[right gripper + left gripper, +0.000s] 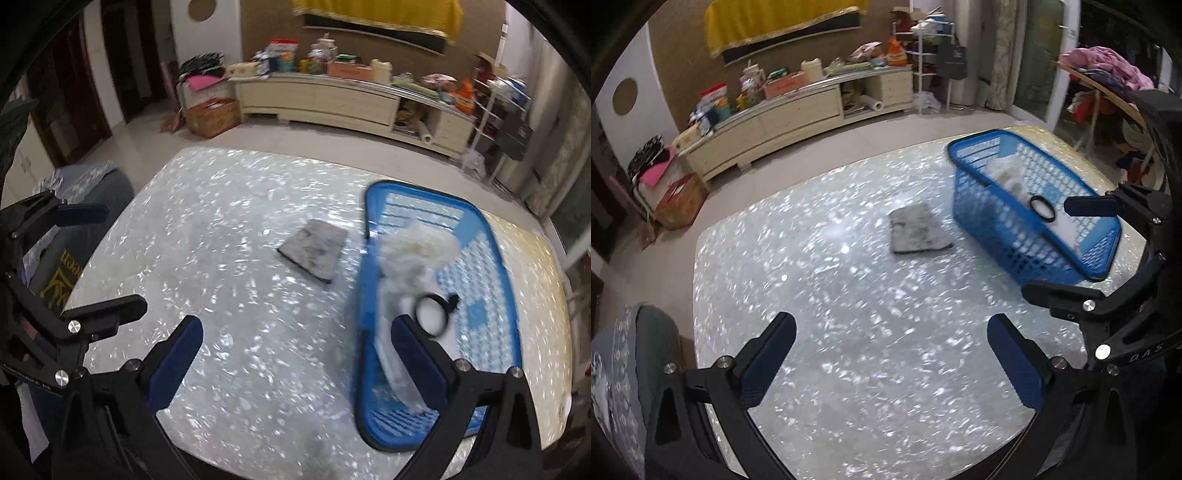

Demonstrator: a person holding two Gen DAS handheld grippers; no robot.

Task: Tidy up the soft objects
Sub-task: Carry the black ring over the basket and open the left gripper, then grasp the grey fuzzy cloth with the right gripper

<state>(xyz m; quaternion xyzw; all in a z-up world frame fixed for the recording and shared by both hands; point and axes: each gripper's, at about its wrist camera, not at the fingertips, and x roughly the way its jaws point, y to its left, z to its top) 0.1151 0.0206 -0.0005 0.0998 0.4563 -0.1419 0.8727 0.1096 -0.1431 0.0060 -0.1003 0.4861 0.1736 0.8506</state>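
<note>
A folded grey cloth [919,229] lies flat on the glittery table [849,350], just beside the blue basket [982,214], which already has a fluffy white item [417,247] and a black hair tie [430,314] inside. Both tools hang over the near edge with nothing in them: the left gripper [892,363] has its jaws spread wide, and so does the right gripper [295,363]. That cloth looks light and limp (it will sag once lifted), so I'd pinch it at a folded edge or corner, taking all the layers together rather than just the top one.
</note>
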